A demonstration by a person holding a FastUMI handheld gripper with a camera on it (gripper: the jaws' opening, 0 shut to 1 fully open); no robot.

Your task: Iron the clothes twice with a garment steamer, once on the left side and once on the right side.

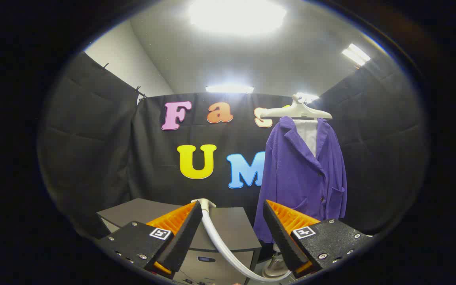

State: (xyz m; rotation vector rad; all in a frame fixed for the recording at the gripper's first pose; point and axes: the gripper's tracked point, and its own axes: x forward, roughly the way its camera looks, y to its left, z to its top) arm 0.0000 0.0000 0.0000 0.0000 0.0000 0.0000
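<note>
Beyond grey cabinet (228,227), level claw (232,229) spread around steamer hose (222,245), facing purple jacket (303,178)

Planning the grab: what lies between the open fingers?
In the gripper view, the steamer's white hose curves between the gripper's open fingers, above the grey cabinet.

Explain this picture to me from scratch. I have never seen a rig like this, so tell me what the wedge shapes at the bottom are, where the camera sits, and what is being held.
The camera rides on a hand-held gripper and looks forward along its two fingers, the wedge shapes you see at the bottom. They stand apart and grip nothing. Between them a pale hose curves down from the top of a grey box-shaped unit just ahead, probably the steamer's base. Beyond the fingers, toward the right one, a purple jacket over a white shirt hangs on a white hanger before the black cloth wall. The steamer's head is not identifiable here.
</note>
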